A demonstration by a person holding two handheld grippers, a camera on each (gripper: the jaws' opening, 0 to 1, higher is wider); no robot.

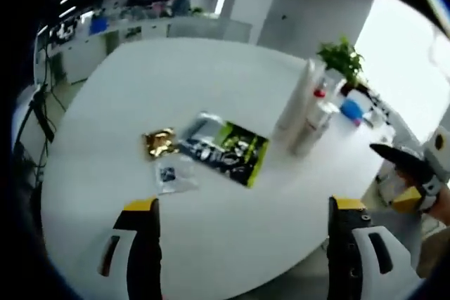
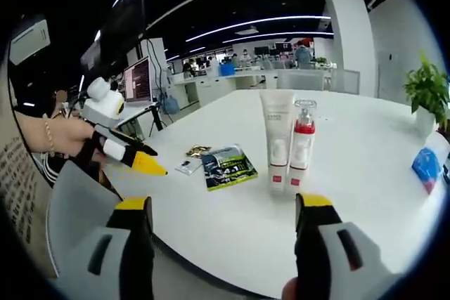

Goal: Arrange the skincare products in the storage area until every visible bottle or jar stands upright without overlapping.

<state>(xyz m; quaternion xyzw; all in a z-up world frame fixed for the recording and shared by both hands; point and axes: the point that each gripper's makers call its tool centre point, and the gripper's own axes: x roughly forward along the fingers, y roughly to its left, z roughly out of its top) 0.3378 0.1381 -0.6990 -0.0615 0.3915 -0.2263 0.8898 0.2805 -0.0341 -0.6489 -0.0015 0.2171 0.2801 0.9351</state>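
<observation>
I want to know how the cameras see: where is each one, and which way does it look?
Left gripper view: rides the left gripper, looking down across the white table; its two jaws show.
Right gripper view: rides the right gripper, looking level at the tube and pump bottle; its jaws show.
Shared: the table, bottles and green packet, and each shows the other gripper.
</observation>
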